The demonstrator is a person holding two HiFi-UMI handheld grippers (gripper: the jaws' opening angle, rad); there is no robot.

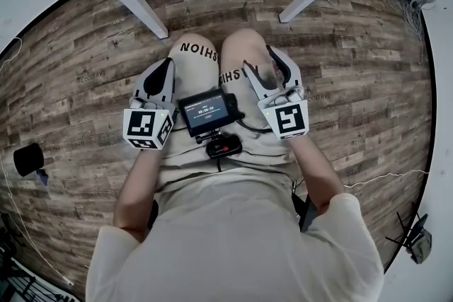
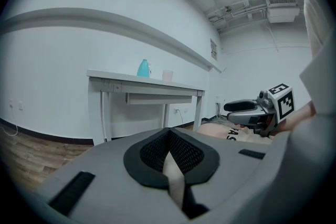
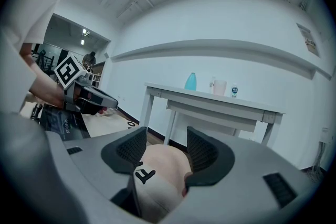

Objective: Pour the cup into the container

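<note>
Sitting far off on the table (image 3: 210, 99), the cup (image 3: 219, 87) is probably looking light and tippy; grab its middle. The left gripper (image 2: 169, 139) is resting shut, the right gripper (image 3: 167, 148) partly open, both empty.

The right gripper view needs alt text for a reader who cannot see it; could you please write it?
The right hand-held gripper holds its jaws apart and empty over the person's knee. Beyond stands a white table bearing a blue bottle and a cup; the left hand-held gripper shows at the left.
</note>
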